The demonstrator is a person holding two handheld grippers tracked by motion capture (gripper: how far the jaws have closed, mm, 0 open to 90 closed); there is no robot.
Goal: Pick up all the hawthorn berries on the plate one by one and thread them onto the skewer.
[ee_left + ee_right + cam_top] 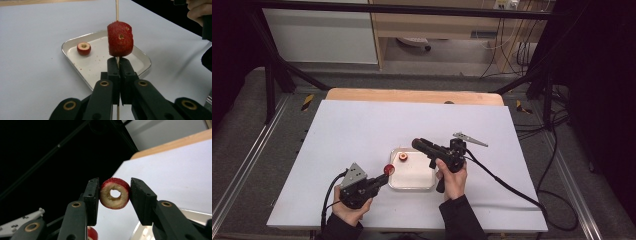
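Observation:
My left gripper [117,62] is shut on a thin wooden skewer [116,10] that stands upright. A red cored fruit [120,40] is threaded on the skewer just above the jaws. In the high view this fruit [389,169] sits at the left gripper [383,179] tips, beside the tray's left edge. My right gripper [113,192] is shut on a red fruit ring [115,200] with a hole through its pale middle, the hole facing the camera. The right gripper [417,144] hovers above the tray's far side. One more cored fruit [83,48] lies in the tray.
A shallow metal tray [424,184] rests in the middle of the white table sheet [362,125]. The wooden table edge [412,95] lies at the far side. A black cable [507,185] trails right from the right gripper. Dark frame bars stand around the table.

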